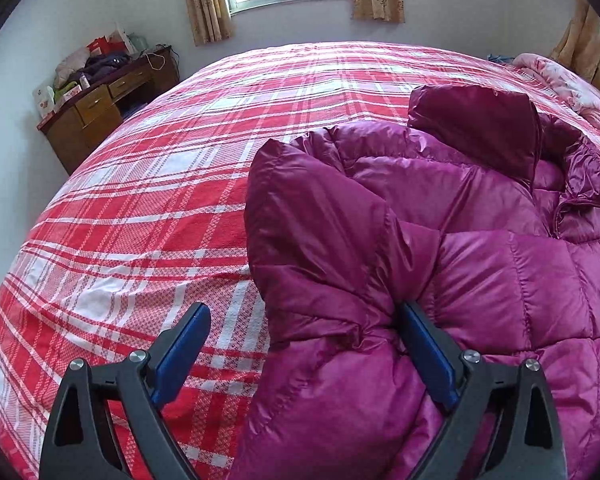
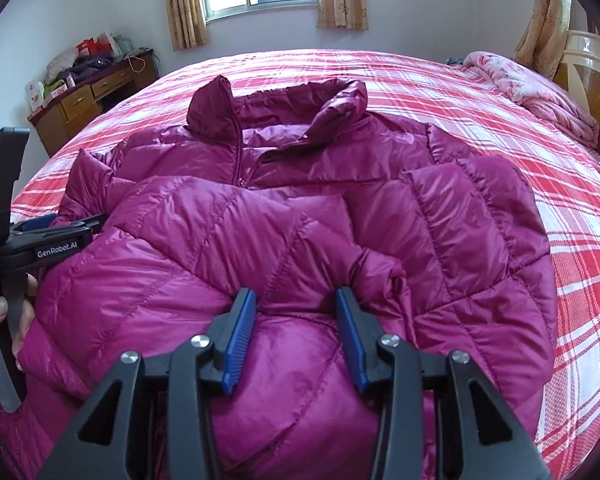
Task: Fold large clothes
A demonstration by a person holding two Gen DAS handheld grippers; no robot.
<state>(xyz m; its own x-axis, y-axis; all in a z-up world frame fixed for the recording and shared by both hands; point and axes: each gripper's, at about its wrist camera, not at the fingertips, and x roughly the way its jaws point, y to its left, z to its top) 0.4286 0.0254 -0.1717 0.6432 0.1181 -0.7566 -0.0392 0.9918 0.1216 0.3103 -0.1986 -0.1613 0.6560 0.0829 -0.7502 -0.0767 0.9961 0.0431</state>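
Observation:
A magenta puffer jacket (image 2: 380, 208) lies on the red-and-white plaid bed (image 2: 580, 248), collar toward the window, its lower part folded up over the chest. My right gripper (image 2: 294, 294) is shut on a puffy fold at the near middle of it, both blue pads pressing into the fabric. My left gripper (image 1: 306, 312) stands wide open at the jacket's (image 1: 440, 220) left edge; its right pad touches the fabric and its left pad hangs over bare sheet (image 1: 120, 220). In the right wrist view, the left gripper (image 2: 60, 232) shows at the left edge, a hand (image 2: 0, 320) holding it.
A wooden desk (image 1: 96, 100) piled with clutter stands at the far left wall. A pink floral quilt (image 2: 540, 92) is bunched by the headboard (image 2: 588, 68) at the far right. Open plaid sheet spreads left of the jacket and beyond its collar.

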